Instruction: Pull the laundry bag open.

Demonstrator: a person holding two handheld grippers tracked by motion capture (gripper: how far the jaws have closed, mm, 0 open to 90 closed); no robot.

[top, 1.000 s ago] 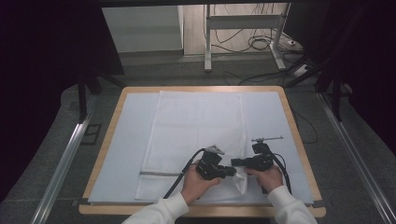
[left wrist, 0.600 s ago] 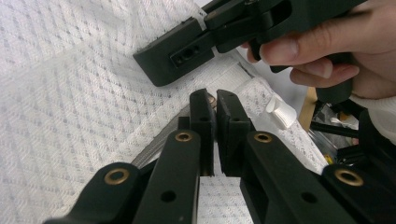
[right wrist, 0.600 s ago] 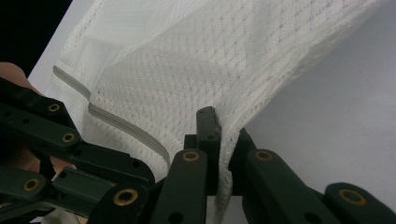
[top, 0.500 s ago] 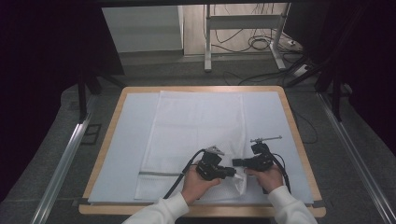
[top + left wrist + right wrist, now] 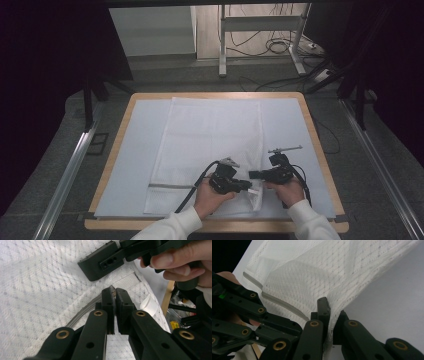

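Both grippers meet at the near right corner of the mesh bag (image 5: 207,145) on the table (image 5: 320,150). The left gripper (image 5: 114,293) pinches its zipper pull (image 5: 113,289). The right gripper (image 5: 331,307) is clamped on the bag's edge.

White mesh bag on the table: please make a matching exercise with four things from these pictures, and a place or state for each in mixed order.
Things:
1. left gripper
2. right gripper
3. white mesh bag
4. grey zipper

Places or states:
A. lies flat across the light blue mat
B. fingers shut on a small metal zipper pull
C. runs across the bag near its near end
D. fingers shut on the bag's edge, lifting the mesh

Pairs: 1-B, 2-D, 3-A, 4-C
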